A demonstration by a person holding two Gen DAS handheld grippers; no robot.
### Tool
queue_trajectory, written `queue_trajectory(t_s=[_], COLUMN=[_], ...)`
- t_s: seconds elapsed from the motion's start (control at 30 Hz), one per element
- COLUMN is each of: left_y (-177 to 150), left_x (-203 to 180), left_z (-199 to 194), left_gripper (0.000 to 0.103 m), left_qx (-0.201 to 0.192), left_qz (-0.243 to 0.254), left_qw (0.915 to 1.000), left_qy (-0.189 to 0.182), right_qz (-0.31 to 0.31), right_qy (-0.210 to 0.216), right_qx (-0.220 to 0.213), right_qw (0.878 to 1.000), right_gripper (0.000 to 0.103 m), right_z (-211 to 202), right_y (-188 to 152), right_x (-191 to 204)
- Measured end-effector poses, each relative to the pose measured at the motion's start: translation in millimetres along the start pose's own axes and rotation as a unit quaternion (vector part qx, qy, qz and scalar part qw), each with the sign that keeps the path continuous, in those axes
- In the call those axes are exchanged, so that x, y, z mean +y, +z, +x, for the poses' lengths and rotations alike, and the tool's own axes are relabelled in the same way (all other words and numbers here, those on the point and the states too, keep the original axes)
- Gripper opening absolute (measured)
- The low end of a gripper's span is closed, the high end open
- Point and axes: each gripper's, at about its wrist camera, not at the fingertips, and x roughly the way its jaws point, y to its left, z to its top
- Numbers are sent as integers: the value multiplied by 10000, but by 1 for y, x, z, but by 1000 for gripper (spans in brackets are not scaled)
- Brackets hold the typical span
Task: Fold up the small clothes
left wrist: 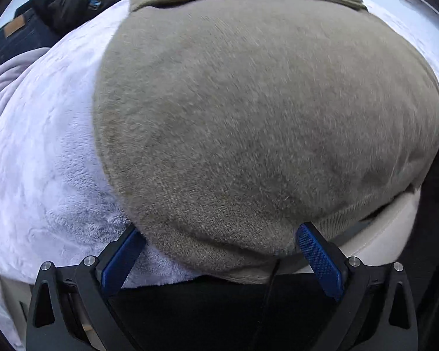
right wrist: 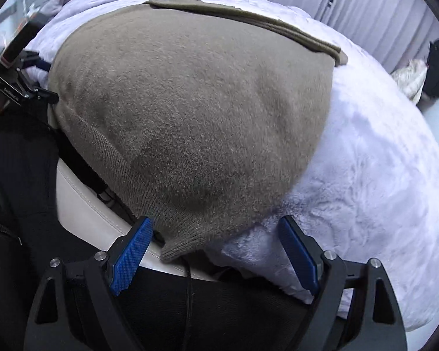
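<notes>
Sweater: taupe knit garment lay flat on white fleece blanket, ribbed hem at near edge.
Left gripper: jaws spread wide, straddling hem.
Right gripper: jaws spread, framing hem corner.
Beyond: dark clothes pile heaped behind blanket.

A taupe knit garment lies spread flat over a fuzzy white blanket, filling most of the view. Its far edge at 12 o'clock is folded over into a narrow band. The left claw sits at 6 o'clock, its 2 blue pads spread wide on either side of the garment's near ribbed hem, gripping nothing. At 10 o'clock, dark clothes are heaped beside a pale lilac garment.
</notes>
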Motion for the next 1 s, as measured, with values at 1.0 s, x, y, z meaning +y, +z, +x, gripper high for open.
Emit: queue_trajectory(t_s=[1.0], left_y=[116], left_x=[-61], left_z=[4], left_gripper=[103], left_qx=[-993], left_qz=[-1185], left_qw=[9878], left_qy=[194], right_qz=[1881], right_qy=[-692], right_qx=[-1016], right_qw=[9744], right_gripper=[93], right_z=[43], right_y=[152], right_x=[-3])
